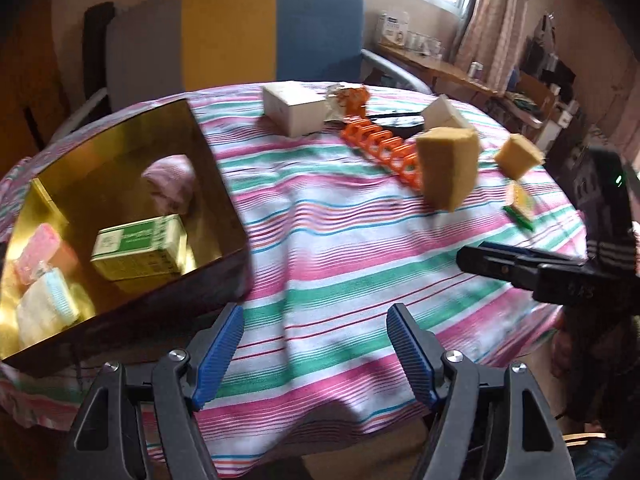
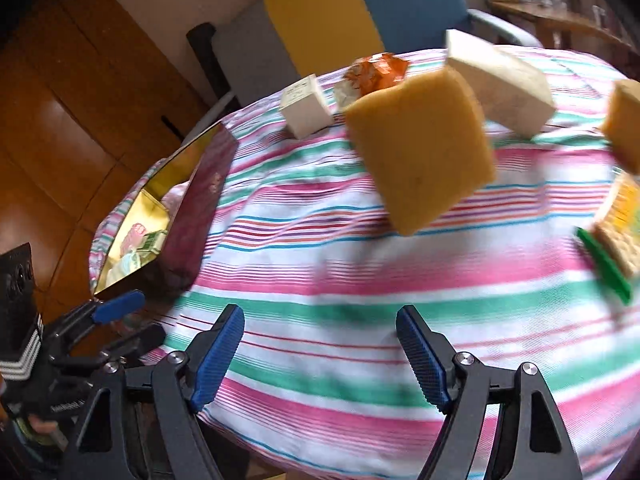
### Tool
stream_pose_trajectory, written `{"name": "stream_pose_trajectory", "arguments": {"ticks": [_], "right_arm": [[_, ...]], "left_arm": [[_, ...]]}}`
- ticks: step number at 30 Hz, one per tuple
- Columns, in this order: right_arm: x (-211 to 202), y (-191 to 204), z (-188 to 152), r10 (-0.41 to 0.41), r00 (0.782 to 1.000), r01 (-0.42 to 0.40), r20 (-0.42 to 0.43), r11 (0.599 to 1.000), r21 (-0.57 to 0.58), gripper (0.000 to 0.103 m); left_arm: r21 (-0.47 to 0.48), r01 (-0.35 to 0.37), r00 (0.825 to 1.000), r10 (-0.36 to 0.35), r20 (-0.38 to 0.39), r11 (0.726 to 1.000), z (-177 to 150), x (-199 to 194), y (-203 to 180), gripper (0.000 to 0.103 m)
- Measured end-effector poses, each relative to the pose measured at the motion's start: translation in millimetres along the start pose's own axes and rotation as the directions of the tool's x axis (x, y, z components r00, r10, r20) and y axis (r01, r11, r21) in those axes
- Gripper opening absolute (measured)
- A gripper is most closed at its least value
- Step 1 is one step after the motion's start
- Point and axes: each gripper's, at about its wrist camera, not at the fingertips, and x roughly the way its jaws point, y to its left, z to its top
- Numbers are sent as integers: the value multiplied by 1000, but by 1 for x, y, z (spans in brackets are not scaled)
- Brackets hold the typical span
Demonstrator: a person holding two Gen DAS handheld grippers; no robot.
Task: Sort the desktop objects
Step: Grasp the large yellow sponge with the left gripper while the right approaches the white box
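The left gripper (image 1: 316,352), with blue ribbed pads, stands with jaws apart over the striped pink, green and white tablecloth (image 1: 320,248); nothing lies between them. At near left sits an open dark box with a gold lining (image 1: 216,168), containing a green carton (image 1: 140,248). At far right, a tan sponge block (image 1: 448,168) appears tilted beside an orange plastic rack (image 1: 384,148). The right gripper (image 1: 520,268) enters from the right edge.
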Motion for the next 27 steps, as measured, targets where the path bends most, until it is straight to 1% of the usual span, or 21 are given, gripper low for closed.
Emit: {"name": "stream_pose_trajectory", "arguments": {"ticks": [2, 3, 4, 6, 9, 10, 12, 14, 19, 22, 27], "right_arm": [[-8, -20, 1, -29, 999, 28, 20, 998, 48, 80], [-12, -28, 1, -42, 999, 39, 34, 996, 74, 80], [-17, -36, 2, -54, 997, 49, 51, 994, 99, 80], [-26, -51, 6, -74, 994, 61, 84, 987, 149, 80], [-38, -73, 12, -80, 989, 50, 126, 973, 225, 82], [-42, -80, 14, -79, 987, 43, 140, 968, 248, 82], [-49, -92, 16, -76, 984, 28, 161, 958, 284, 83], [-55, -104, 18, -77, 982, 18, 175, 949, 314, 84], [-59, -118, 22, -81, 981, 15, 179, 939, 343, 84], [-61, -118, 26, -81, 981, 19, 176, 945, 327, 84], [-64, -122, 33, -84, 981, 25, 177, 950, 310, 84]], "left_arm": [[-10, 69, 998, -69, 0, 998, 11, 2, -6, 76], [-13, 96, 995, -96, 2, 995, 17, 4, -8, 78], [-10, 115, 993, -114, 5, 993, 24, 6, -12, 79], [16, 128, 992, -129, 17, 992, 39, 12, -22, 80], [91, 138, 989, -142, 37, 986, 59, 20, -44, 80], [130, 137, 989, -144, 43, 982, 65, 23, -54, 80], [214, 133, 988, -147, 52, 968, 75, 31, -71, 80], [289, 133, 987, -154, 50, 948, 82, 40, -85, 80], [416, 158, 983, -182, 18, 896, 92, 68, -107, 82], [436, 180, 980, -200, 0, 882, 99, 81, -111, 82], [462, 197, 975, -221, 0, 865, 109, 99, -118, 82]]}}
